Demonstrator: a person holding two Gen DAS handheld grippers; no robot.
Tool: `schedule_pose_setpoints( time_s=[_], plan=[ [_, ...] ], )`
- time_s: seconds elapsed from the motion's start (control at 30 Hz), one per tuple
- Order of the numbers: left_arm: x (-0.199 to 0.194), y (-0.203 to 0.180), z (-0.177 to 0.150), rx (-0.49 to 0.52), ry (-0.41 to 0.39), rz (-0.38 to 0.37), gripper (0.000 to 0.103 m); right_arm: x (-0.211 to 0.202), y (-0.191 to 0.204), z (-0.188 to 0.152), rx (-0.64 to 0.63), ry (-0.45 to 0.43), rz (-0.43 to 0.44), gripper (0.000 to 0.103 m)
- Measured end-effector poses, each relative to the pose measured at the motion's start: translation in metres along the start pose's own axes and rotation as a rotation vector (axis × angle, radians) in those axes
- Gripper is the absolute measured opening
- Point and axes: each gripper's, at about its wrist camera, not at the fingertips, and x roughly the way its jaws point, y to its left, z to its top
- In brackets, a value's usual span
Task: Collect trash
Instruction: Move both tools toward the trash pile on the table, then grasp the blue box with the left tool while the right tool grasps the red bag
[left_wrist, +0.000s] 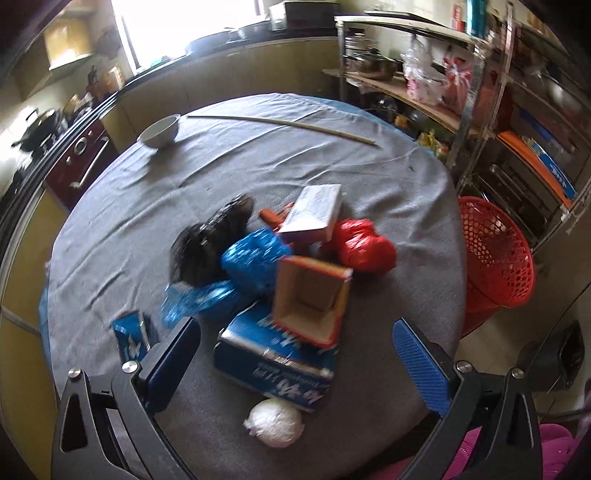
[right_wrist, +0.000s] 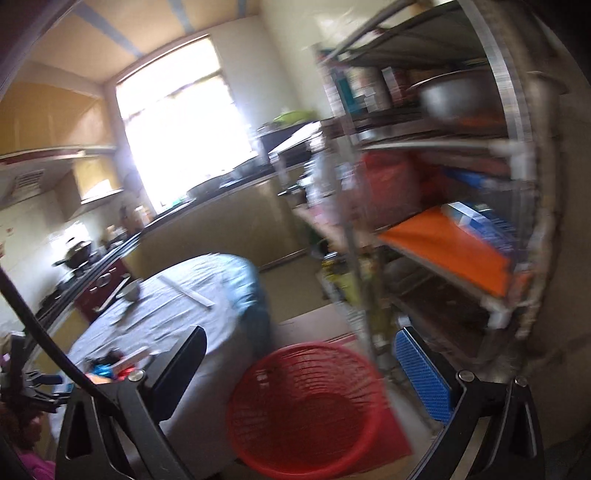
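Home kitchen. Dark countertop (left_wrist: 236, 33) runs under a bright window (right_wrist: 177, 122), yellow cabinets (left_wrist: 258, 70) below. Wok on stove (right_wrist: 75, 254) at left, range hood (right_wrist: 33, 177) above. Metal rack (left_wrist: 476, 103) holds pots, bags, boxes. Round cloth-covered bench (left_wrist: 147, 206) with a bowl (left_wrist: 160, 131); red basket (right_wrist: 306, 406) on the floor.

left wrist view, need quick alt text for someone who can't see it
An open gripper hovers over a pile of trash on a round grey table: blue boxes, an open carton, red, blue and black bags, a white ball. A white bowl and stick lie beyond; a red basket stands right.
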Motion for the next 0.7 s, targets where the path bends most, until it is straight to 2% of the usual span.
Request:
schedule_pose_setpoints(
  time_s=[0.07, 0.23, 0.33, 0.5, 0.6, 0.7],
  plan=[
    [0.002, 0.011, -0.008, -0.035, 0.009, -0.012, 0.103, 0.016, 0.025, -0.005, -0.027, 0.021, 0.061, 0.103],
    [0.007, 0.040, -0.025, -0.120, 0.027, -0.072, 0.103, 0.059, 0.101, -0.025, -0.085, 0.146, 0.266, 0.103],
    [0.013, 0.050, -0.033, -0.142, 0.026, -0.100, 0.103, 0.084, 0.148, -0.037, -0.136, 0.225, 0.352, 0.103],
    [0.022, 0.062, -0.038, -0.171, 0.010, -0.169, 0.103, 0.130, 0.205, -0.055, -0.171, 0.356, 0.413, 0.101],
    [0.027, 0.065, -0.040, -0.173, 0.006, -0.177, 0.103, 0.161, 0.224, -0.068, -0.165, 0.412, 0.421, 0.091],
    [0.027, 0.085, -0.045, -0.228, -0.004, -0.162, 0.103, 0.191, 0.234, -0.076, -0.119, 0.494, 0.417, 0.082]
  ],
)
